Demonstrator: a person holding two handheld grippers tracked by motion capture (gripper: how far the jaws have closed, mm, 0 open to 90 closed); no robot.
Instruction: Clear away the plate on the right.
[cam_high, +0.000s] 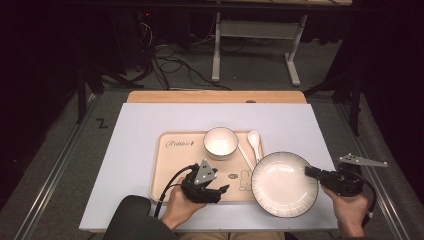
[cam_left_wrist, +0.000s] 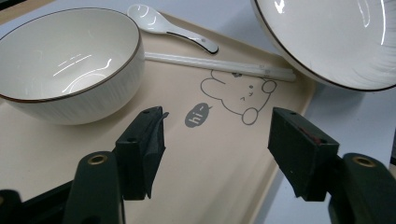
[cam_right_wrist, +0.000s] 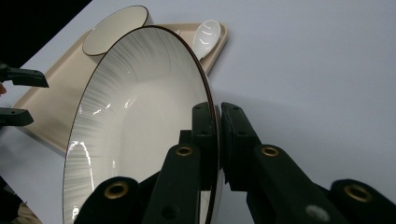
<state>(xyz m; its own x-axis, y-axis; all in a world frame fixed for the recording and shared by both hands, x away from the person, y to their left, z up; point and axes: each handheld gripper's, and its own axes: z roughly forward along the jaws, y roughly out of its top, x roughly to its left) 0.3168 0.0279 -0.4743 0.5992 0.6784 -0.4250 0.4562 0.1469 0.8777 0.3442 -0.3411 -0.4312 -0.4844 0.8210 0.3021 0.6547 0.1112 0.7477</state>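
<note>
Plate: the big white plate (cam_high: 284, 183) with the dark rim sits at about four o'clock on the table, its left edge overlapping the tray's right end.
Right gripper: the right gripper (cam_high: 311, 171) comes in from three o'clock – jaws pinched tight on the plate's right rim, one inside, one outside; in the right gripper view (cam_right_wrist: 218, 135) the rim runs straight between them.
Tilt: from the right gripper view the plate (cam_right_wrist: 140, 121) stands steeply edge-on to the camera; whether it is off the table, I cannot tell.
Tray: the beige tray (cam_high: 175, 170) with the rabbit print lies at the table's centre.
Bowl: a small white bowl (cam_high: 220, 142) at the tray's twelve o'clock.
Spoon: a white spoon (cam_high: 254, 141) at one o'clock, just right of the bowl.
Chopsticks: pale chopsticks (cam_left_wrist: 219, 65) lie between bowl and spoon.
Left gripper: the left gripper (cam_high: 222, 191) hangs over the tray's six o'clock edge – jaws wide apart, nothing between them.
Table: white table (cam_high: 135, 130) top under everything.
</note>
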